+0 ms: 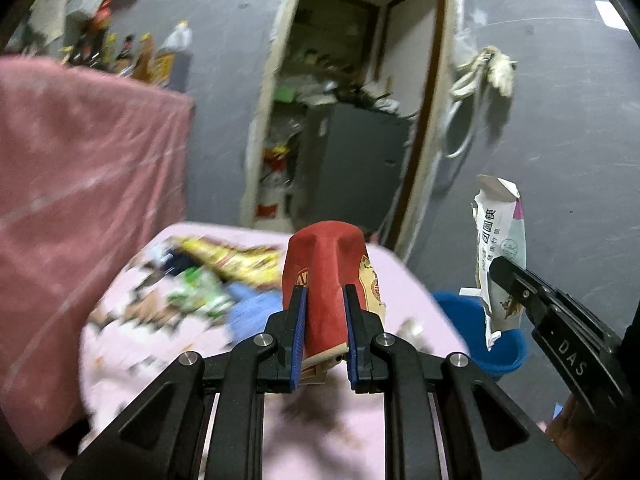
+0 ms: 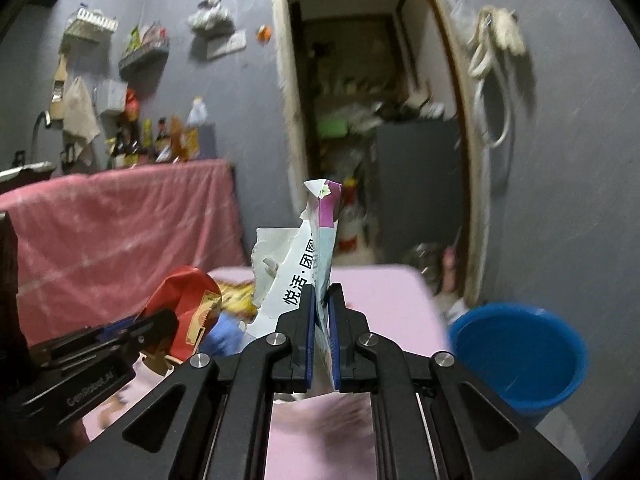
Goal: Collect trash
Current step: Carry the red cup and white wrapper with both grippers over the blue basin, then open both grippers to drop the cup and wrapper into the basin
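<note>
My left gripper (image 1: 325,300) is shut on a crumpled red packet (image 1: 326,264) and holds it above the pink-covered table (image 1: 404,292). My right gripper (image 2: 321,300) is shut on a torn white and teal carton (image 2: 316,248) with a purple corner, held upright. In the left wrist view that carton (image 1: 502,248) hangs over the blue bucket (image 1: 504,350) at the right. The red packet (image 2: 188,304) and left gripper show at the lower left of the right wrist view. The blue bucket (image 2: 520,356) stands right of the table. More wrappers (image 1: 208,276) lie on the table, blurred.
A pink cloth (image 1: 80,168) drapes a counter at the left, with bottles (image 1: 132,54) behind it. An open doorway (image 1: 344,120) shows a cluttered room with a grey cabinet. Cords (image 1: 480,76) hang on the grey wall at the right.
</note>
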`<state>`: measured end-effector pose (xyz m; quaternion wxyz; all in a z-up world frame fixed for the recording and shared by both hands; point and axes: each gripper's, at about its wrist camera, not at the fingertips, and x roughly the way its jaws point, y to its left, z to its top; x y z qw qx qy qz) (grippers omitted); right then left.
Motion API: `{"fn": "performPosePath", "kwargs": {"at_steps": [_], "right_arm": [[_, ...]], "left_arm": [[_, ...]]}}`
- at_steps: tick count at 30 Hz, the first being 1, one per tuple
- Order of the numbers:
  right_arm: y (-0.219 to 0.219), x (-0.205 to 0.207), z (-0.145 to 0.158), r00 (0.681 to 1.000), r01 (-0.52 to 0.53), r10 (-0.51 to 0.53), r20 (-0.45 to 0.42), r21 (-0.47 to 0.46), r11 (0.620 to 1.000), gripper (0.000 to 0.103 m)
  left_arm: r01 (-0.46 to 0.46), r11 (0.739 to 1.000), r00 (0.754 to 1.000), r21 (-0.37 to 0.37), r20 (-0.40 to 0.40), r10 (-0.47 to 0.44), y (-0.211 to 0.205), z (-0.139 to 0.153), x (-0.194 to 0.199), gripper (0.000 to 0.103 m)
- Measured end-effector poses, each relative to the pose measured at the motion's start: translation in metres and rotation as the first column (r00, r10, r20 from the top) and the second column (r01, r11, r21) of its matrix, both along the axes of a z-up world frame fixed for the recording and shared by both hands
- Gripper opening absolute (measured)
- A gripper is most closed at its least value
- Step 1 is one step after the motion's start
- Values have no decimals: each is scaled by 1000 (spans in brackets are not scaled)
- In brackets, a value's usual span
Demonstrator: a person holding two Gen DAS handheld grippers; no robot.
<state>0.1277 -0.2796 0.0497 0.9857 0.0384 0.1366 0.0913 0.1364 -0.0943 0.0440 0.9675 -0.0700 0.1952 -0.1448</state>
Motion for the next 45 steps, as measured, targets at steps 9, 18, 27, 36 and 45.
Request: {"fn": "performPosePath", "kwargs": {"at_steps": [9,18,27,36,45], "right_arm": [[-86,18,6,978,188,-182,105,-53,981,5],[-179,44,-19,942,336,-333,52,-68,939,6],[-231,63,-63,913,388,-385,-139,-2,922,9],[-252,77,-76,891,407,-383,-243,54,912,28],[-244,57,-53,904,417,-406,-137,68,906,50]], "left_arm": [[142,990,982,-15,132,-139,-99,21,36,14],[270,963,963,16,0,-270,-197,0,93,15],[316,948,934,38,-190,-304,-250,-37,141,15],[289,957,911,4,-308,-274,-249,-65,165,36],[223,975,953,-17,-208,-222,-223,-33,137,56]]}}
